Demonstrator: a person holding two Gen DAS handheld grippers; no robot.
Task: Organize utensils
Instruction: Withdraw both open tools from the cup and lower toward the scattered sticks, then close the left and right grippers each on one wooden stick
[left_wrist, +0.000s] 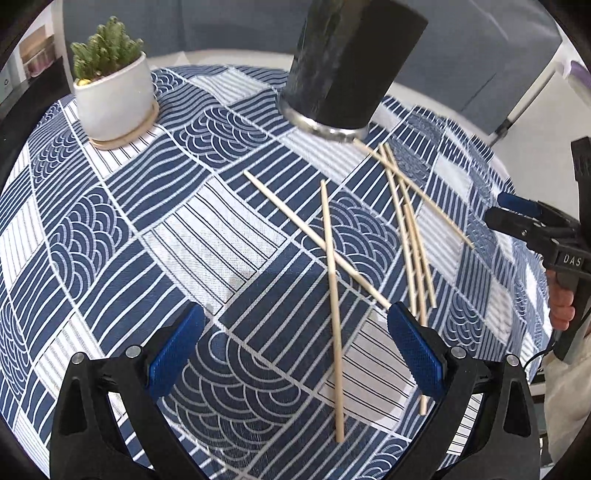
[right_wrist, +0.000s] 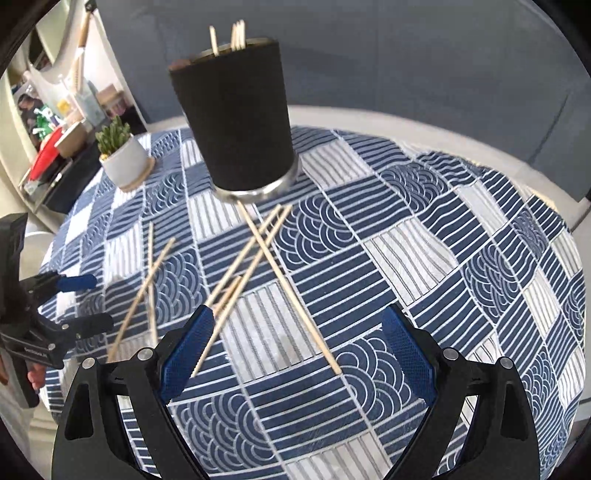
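Chopsticks (left_wrist: 332, 295) scattered between open left tongs (left_wrist: 295, 343), holder (left_wrist: 347, 70).

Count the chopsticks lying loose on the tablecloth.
6. Two crossed chopsticks lie mid-table; a bunch of four spreads out near the base of the black holder. Others stand inside the holder.

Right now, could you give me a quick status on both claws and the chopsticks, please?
Left claw open, empty. Right claw open, empty. Chopsticks scattered on the tablecloth, some already in the black holder. Nothing blocking.
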